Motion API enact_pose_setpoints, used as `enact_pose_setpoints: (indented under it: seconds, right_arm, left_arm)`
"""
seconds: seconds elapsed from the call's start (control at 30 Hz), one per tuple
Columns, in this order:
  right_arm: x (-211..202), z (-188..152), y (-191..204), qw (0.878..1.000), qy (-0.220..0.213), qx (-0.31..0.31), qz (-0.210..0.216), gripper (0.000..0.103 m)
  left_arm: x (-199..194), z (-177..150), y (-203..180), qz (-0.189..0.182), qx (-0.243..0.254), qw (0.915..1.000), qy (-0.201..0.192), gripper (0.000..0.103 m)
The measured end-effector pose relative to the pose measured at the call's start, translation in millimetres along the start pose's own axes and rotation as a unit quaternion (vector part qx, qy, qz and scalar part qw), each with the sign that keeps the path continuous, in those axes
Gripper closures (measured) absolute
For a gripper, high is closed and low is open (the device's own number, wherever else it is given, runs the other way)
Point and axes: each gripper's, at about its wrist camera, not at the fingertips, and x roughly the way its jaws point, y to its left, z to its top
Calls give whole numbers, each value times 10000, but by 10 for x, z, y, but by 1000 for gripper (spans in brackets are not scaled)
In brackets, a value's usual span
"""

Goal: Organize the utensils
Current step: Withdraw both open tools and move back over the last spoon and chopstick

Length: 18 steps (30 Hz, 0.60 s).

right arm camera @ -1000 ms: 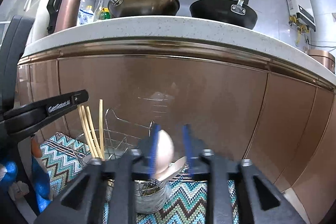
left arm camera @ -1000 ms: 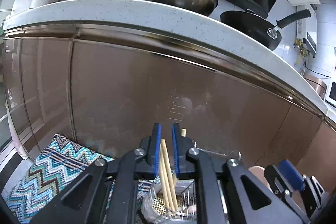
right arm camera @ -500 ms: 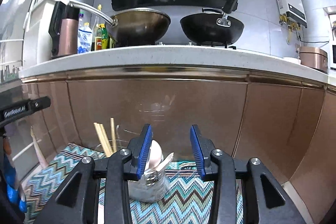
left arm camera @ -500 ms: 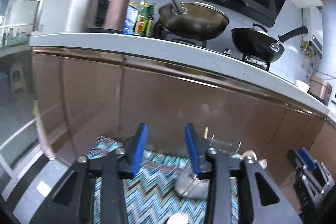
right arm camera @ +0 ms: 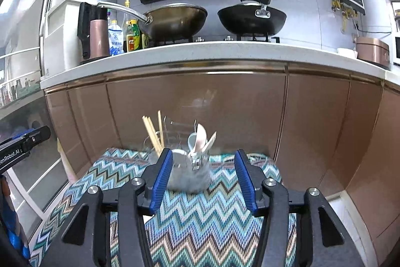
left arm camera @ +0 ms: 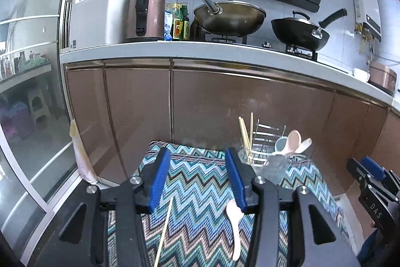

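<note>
Visibility was limited in several places. In your left wrist view, the single chopstick on the zigzag mat ran out of frame at the bottom, and the pink spoon lying beside it was partly covered by the right finger of your left tool. The metal utensil holder at the far end of the mat was blurred in your right wrist view, so its mesh and wire parts could not be separated clearly. It held upright chopsticks in one part and several spoons in the other. The bottle labels on the bench were too small to read.

Readable writing was sparse. The edge of the left tool seen in your right wrist view showed "enRobot.AI", cut off at the frame edge. The right tool body in your left wrist view showed "DAS".

Your left tool had just been opening and stood spread with nothing between its pads. Your right tool had likewise just been opening; it stood spread, with the holder seen beyond the gap, not gripped.
</note>
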Motion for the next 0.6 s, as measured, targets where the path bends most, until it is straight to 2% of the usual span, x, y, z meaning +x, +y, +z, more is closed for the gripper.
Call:
enact_pose_setpoints:
  seconds: [0.33,0.47,0.6]
  right_arm:
    - [-287,-105,1,10000,40,30,70,48]
    - [-369,-141,-19,10000,38,46,50,45]
    - [-408,-178,-78,9999,66,117,25,42]
  left_arm:
    - [-219,-138,99,183,62,9998,52,58]
    - [-272,-203,149,308,86,9995,64,50]
    - [-325,-256,198,463,111,9989,22,47]
